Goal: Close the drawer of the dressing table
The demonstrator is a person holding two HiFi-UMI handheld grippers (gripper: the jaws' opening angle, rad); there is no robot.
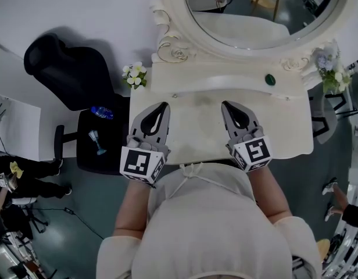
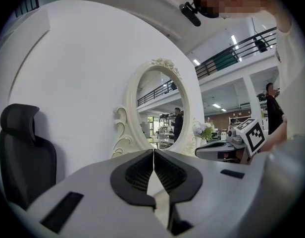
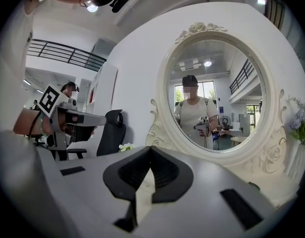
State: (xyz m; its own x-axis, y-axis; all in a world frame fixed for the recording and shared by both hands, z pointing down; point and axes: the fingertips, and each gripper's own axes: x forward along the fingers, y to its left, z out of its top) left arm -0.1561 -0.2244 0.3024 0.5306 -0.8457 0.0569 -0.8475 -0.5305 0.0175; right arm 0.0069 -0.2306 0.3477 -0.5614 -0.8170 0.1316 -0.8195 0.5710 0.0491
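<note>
Holding left gripper [image 1: 163, 105] and right gripper [image 1: 227, 104] closed on nothing, above the dressing table [image 1: 196, 129] top. Cannot see the drawer, likely hidden under the front edge. May miss its front reaching down blind, or strike the edge.

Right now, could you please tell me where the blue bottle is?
In the head view, the blue bottle lies on the seat of the black chair, just left of the table.
</note>
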